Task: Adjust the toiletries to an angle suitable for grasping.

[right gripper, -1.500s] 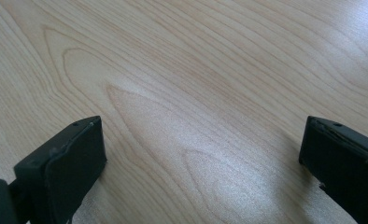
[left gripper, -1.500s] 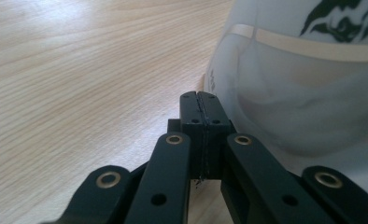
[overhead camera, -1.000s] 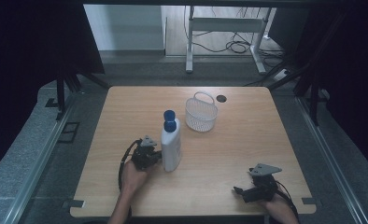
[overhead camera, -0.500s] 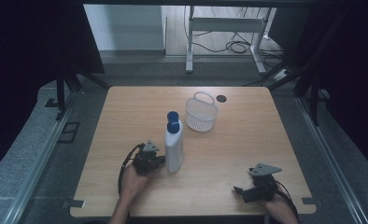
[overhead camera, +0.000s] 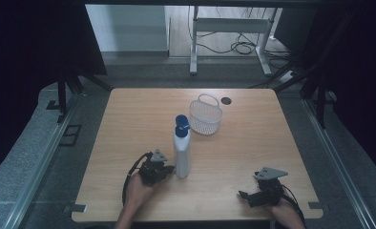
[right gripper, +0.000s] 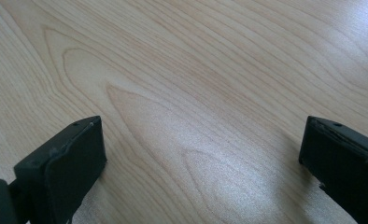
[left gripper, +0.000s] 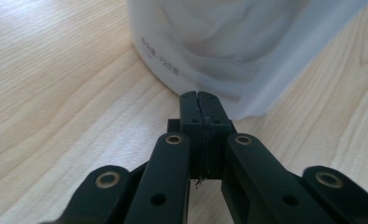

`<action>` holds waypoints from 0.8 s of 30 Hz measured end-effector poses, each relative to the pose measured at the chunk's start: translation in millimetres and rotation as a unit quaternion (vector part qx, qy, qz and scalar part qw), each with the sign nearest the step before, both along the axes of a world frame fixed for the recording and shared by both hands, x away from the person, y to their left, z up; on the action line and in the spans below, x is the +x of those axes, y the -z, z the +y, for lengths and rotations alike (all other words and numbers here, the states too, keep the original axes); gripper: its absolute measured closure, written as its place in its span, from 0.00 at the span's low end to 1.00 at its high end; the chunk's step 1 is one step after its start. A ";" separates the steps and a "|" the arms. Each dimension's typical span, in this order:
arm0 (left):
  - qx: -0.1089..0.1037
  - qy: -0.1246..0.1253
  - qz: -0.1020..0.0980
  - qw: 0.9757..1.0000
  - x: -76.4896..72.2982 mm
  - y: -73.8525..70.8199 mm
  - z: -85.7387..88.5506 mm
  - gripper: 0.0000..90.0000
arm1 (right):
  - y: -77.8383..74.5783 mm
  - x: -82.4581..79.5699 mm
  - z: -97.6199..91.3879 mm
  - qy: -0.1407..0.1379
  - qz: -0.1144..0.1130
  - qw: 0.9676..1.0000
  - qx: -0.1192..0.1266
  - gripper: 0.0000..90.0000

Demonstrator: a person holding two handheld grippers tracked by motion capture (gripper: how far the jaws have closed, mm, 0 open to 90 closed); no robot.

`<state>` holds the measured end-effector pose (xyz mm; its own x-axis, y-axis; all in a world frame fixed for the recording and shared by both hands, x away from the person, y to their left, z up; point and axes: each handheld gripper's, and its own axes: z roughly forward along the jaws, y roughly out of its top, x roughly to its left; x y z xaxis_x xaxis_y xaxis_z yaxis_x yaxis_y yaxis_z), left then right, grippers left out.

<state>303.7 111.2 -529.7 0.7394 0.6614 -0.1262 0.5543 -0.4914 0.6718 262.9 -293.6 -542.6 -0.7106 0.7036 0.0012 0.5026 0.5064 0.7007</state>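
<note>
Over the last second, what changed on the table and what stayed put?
The left gripper, jaws shut with nothing between them, has pushed the white bottle across the table toward the right; its closed tips sit at the bottle's base. The bottle stays upright. The right gripper, open, and the white basket kept their places.

white bottle (overhead camera: 182, 155) with blue cap (overhead camera: 182, 123); white basket (overhead camera: 205, 116); pale wood-grain table (overhead camera: 129, 124).

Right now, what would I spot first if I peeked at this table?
A tall white bottle with a blue cap stands upright near the table's middle. The left gripper, jaws shut together, points at its base. Behind the bottle, near the table's far edge, sits a white wire basket.
</note>
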 end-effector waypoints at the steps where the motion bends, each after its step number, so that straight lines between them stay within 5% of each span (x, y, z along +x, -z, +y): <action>1: 0.000 0.000 0.000 1.000 0.0 0.0 0.0 0.99 | 0.0 0.0 0.0 0.000 0.000 1.000 0.000 0.00; 24: -0.002 0.036 -0.008 0.999 -13.0 -5.4 -27.0 0.97 | 0.0 0.1 0.0 0.000 -0.001 1.000 0.000 0.00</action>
